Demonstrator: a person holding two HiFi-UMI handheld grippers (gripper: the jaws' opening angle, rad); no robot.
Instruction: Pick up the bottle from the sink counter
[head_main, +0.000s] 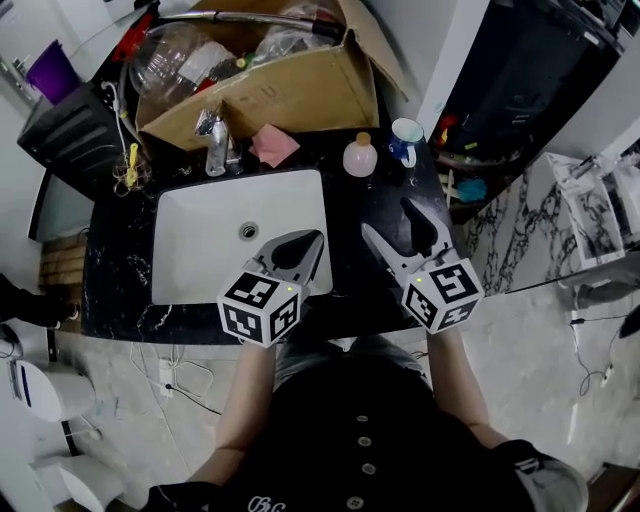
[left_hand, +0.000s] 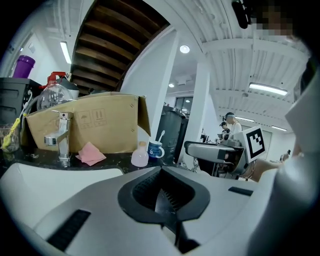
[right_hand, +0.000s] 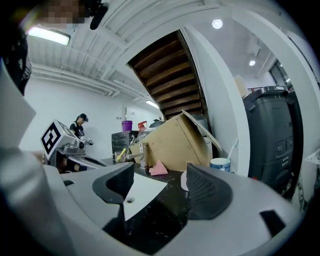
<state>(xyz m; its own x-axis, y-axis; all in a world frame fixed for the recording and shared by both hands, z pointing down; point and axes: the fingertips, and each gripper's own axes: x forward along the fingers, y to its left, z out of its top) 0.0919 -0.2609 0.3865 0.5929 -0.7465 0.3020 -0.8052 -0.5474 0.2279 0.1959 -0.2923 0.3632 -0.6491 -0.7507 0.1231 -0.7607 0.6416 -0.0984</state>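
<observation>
Pink, the bottle (head_main: 360, 158) stands on the black counter (head_main: 350, 212) just beside the mug (head_main: 406, 140), beyond the sink's (head_main: 200, 240) corner. We hold our left gripper (head_main: 318, 238) with its jaws together on nothing. Our right gripper (head_main: 385, 217) has its jaws wide apart and empty.

Shirt: black shirt (head_main: 370, 430), small round buttons (head_main: 364, 441) in a row down the front.
Left gripper (head_main: 312, 240): pale grey shell, black ribbed pads (left_hand: 145, 185).
Right gripper (head_main: 388, 220): same grey shell, same ribbed pads (right_hand: 207, 192).
Left cube (head_main: 260, 308): black-and-white square markers, tiny green light.
Right cube (head_main: 443, 293): same markers and light.
</observation>
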